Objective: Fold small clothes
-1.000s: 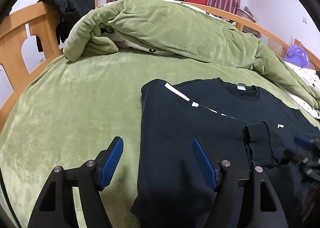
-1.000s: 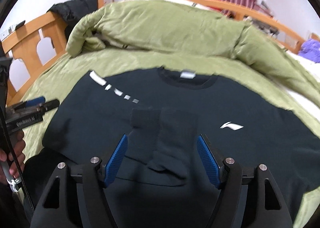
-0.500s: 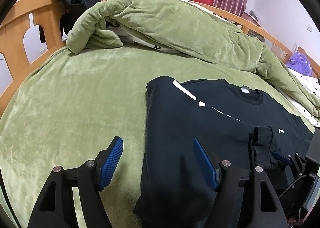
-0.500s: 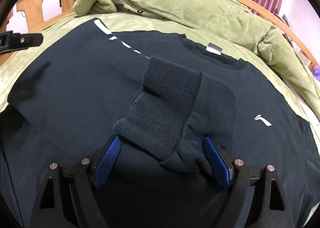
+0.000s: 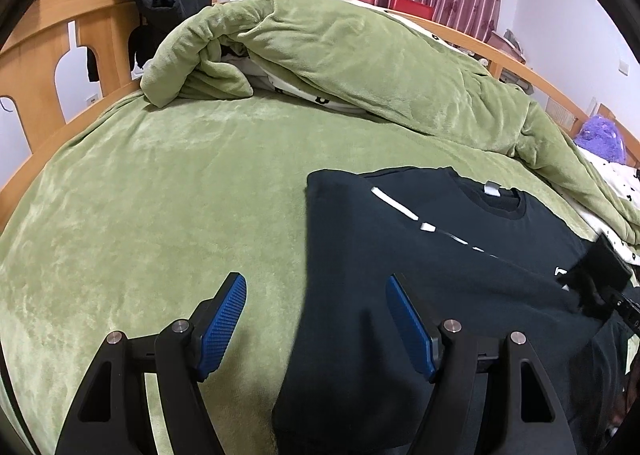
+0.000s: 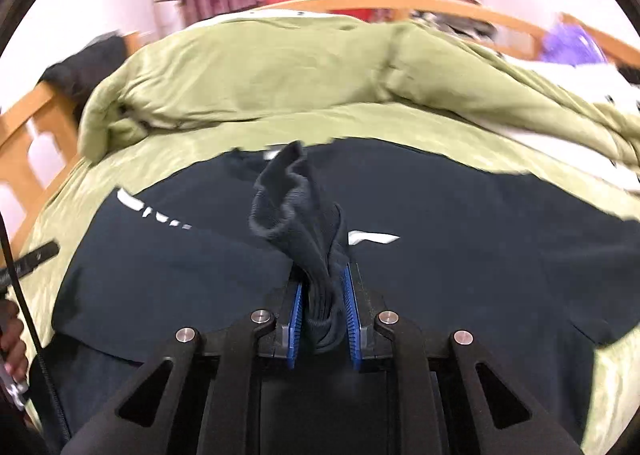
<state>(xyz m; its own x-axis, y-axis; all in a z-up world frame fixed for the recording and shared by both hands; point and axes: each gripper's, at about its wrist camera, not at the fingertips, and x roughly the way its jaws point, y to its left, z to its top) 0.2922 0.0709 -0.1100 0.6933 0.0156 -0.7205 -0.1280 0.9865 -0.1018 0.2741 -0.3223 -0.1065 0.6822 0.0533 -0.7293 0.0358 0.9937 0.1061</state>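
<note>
Bunched green quilt (image 5: 360, 67) beyond black sweatshirt (image 5: 400, 255), cuff (image 6: 296, 211) in right claw (image 6: 322, 315)

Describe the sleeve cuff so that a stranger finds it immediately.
On the green bed lies a black sweatshirt. Over its chest, the right gripper pinches the cuff: the only ribbed, bunched, raised fabric there.

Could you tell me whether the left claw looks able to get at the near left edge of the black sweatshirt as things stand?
Probably yes: the left claw is open, with the black sweatshirt edge lying flat between its pads and nothing on top. The right claw grips the cuff elsewhere.
</note>
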